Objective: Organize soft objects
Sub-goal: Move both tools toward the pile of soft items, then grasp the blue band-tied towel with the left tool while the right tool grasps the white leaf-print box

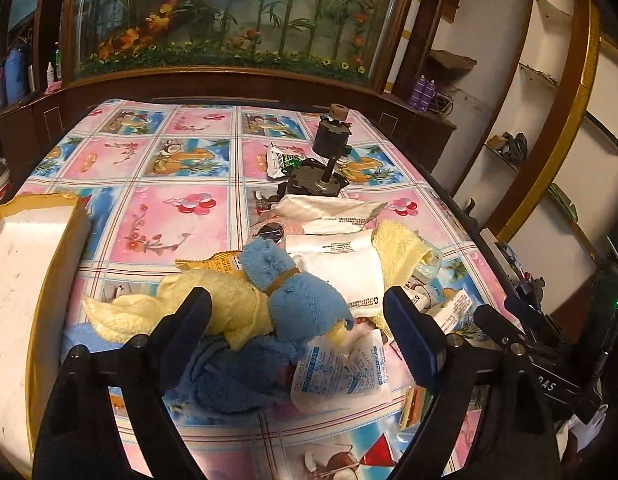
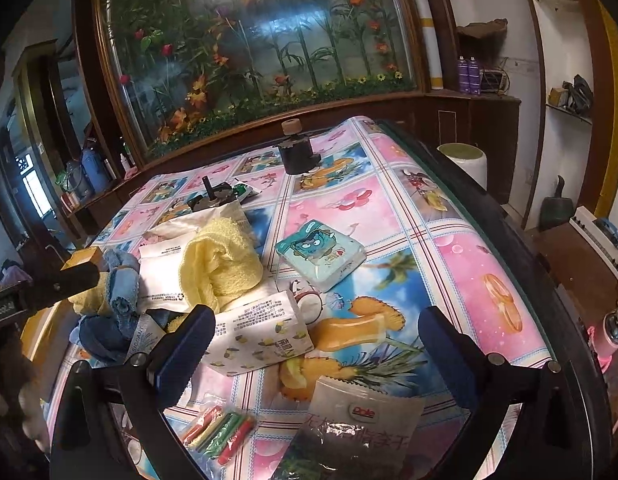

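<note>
Blue towel roll (image 1: pixel 305 300) between gaping left tongs (image 1: pixel 297 320): close squarely at mid-roll (right tongs (image 2: pixel 313 340) spread, empty).

The desk (image 2: pixel 461 264) wears a checked cloth of pink and blue cartoon squares with fruit and balloons. On it lie pale yellow towels (image 2: pixel 221 268), a light blue towel (image 1: pixel 305 300), a darker blue cloth (image 1: pixel 225 380), white printed pouches (image 1: pixel 341 276) and a teal cartoon packet (image 2: pixel 321 252). Tongs pads (image 2: pixel 185 352) are dark blue.

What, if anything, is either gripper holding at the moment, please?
Nothing: the left gripper is open above the blue and yellow towels; the right gripper is open too.
</note>
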